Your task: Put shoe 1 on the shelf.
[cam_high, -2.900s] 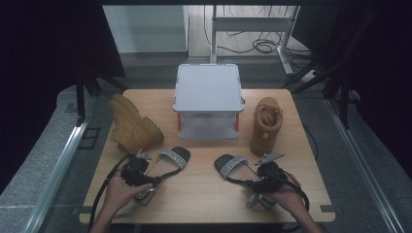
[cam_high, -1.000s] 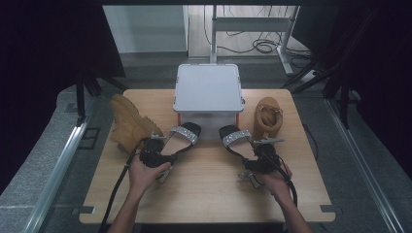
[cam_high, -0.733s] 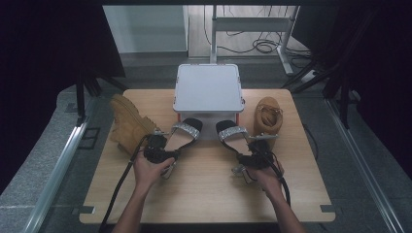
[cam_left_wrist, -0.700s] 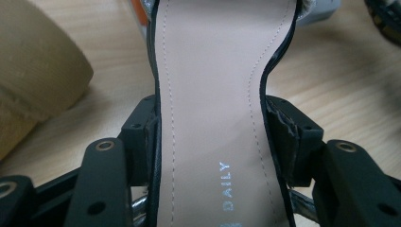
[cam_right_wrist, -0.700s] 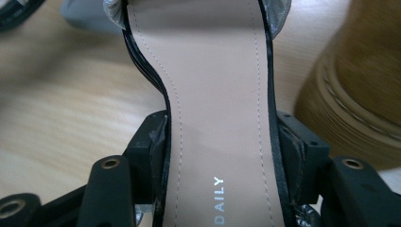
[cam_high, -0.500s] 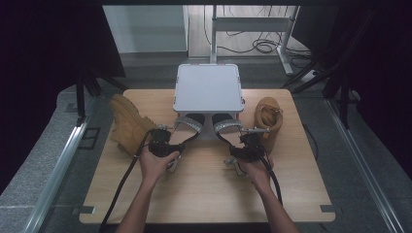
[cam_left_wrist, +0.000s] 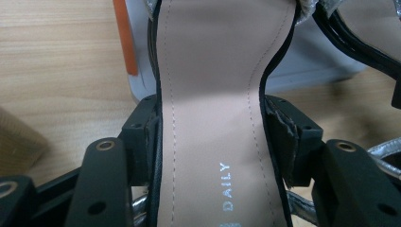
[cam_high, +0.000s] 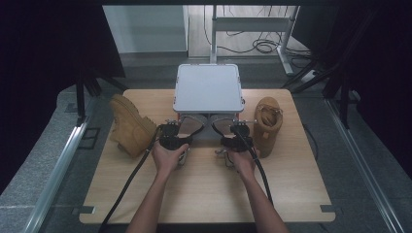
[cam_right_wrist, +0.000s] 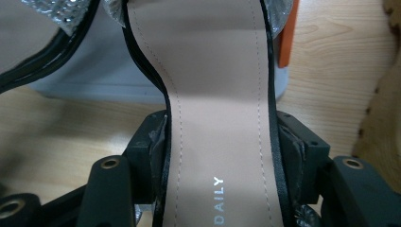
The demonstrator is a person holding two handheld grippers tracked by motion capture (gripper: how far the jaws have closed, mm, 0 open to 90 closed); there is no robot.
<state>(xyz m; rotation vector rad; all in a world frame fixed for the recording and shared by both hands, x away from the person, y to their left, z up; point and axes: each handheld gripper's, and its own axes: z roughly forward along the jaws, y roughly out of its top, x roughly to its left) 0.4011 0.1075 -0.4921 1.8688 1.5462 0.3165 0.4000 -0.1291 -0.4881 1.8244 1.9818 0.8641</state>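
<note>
Two black sandals with beige insoles and glittery silver straps are held side by side at the front of a grey shelf unit point(cam_high: 209, 87). My left gripper point(cam_high: 171, 136) is shut on the left sandal point(cam_high: 190, 127); in the left gripper view its pads press both edges of that sandal's insole point(cam_left_wrist: 213, 123). My right gripper point(cam_high: 239, 136) is shut on the right sandal point(cam_high: 221, 126), its pads squeezing the sole's narrow waist point(cam_right_wrist: 220, 132). Both toes reach under the shelf's top, between its orange legs point(cam_left_wrist: 126, 42).
A tan boot point(cam_high: 130, 124) lies on the wooden table point(cam_high: 204, 189) left of my left gripper. Another tan boot point(cam_high: 266, 125) stands right of my right gripper. Cables trail from both grippers toward the table's front edge.
Both hands have carried the sandals away from the front of the table and inward, bringing the toes together and under the grey shelf. The grips are unchanged.
</note>
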